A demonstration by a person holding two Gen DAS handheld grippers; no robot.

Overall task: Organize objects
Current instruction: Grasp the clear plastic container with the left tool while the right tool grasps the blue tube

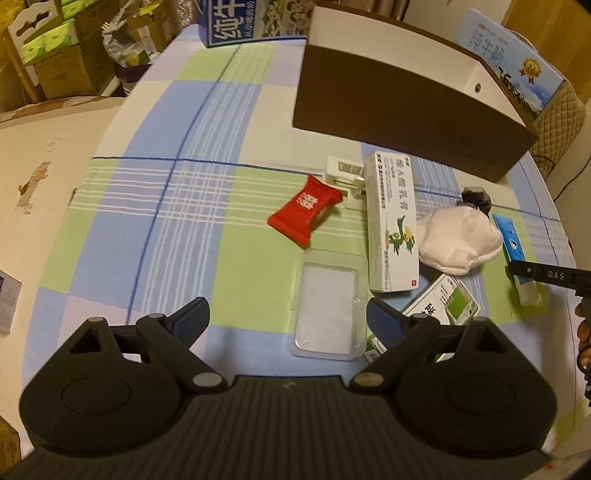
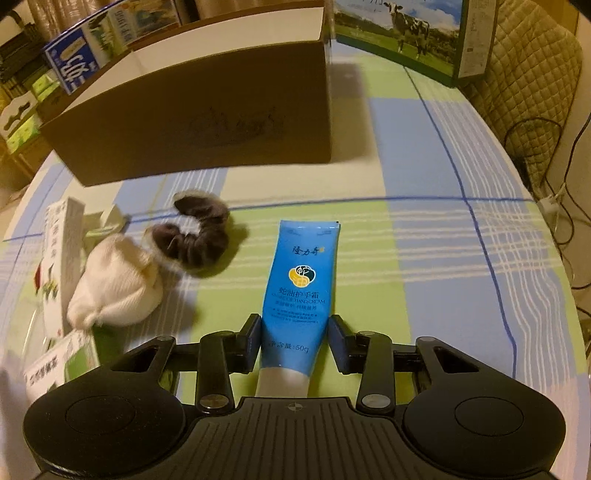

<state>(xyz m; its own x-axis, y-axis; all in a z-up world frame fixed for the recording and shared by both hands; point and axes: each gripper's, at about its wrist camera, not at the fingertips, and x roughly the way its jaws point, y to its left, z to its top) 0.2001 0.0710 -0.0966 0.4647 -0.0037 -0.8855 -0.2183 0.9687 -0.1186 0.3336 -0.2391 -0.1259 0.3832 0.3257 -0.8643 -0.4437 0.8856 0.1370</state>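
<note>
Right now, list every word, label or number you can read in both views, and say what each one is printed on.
"隆力奇" on the blue tube.
"蛇油护手霜" on the same tube.
"HAND CREAM" under it, partly blurred.
"净含量:50g" near the tube's cap end.
"纯牛" on the blue milk carton, cut off by the frame.
"DAS" on the right gripper's finger.
Red double-happiness sign on the red packet.
The white medicine box has print too blurred to read.

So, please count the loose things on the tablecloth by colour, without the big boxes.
Red: 1, snack packet
Blue: 1, cream tube
Clear: 1, plastic tray
White: 4, long box, sock, small box, clip
Dark: 1, scrunchie
Total: 8
</note>
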